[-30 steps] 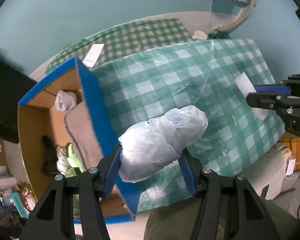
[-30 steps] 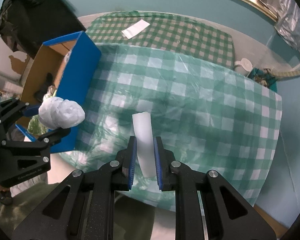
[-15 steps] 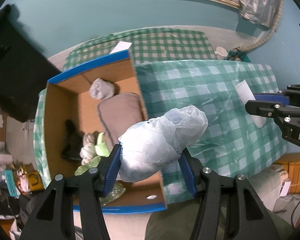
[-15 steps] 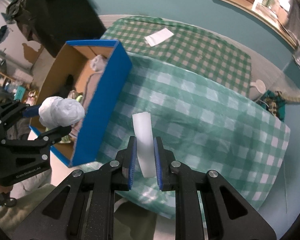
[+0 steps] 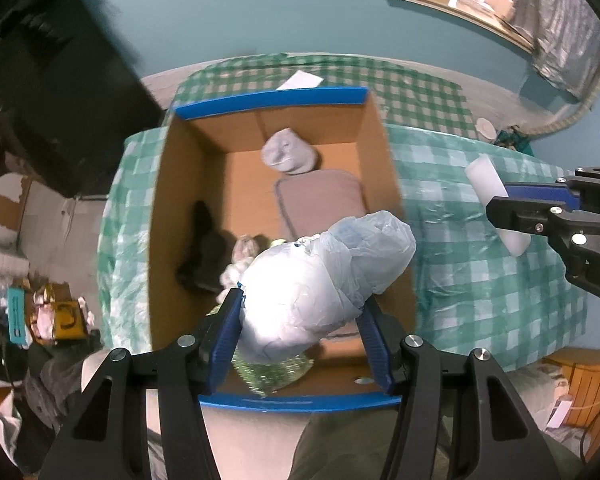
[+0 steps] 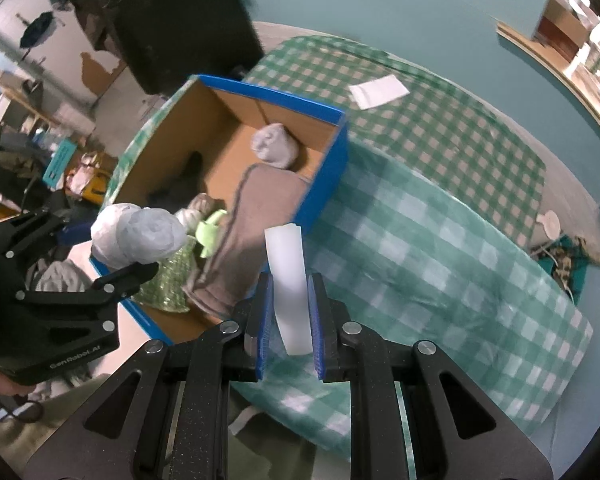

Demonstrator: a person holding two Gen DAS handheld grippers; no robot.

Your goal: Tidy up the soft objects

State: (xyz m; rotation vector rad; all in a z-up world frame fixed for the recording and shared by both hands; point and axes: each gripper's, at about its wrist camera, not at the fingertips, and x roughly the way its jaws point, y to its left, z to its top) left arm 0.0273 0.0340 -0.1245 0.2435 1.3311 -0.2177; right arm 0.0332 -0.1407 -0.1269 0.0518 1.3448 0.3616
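Jaws clamp plastic bundle [image 5: 320,280] over box [image 5: 268,100].

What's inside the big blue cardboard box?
Inside the blue cardboard box: a grey sock ball, brownish folded cloth, something black, and shiny green stuff. The bunched white plastic bag hides more.
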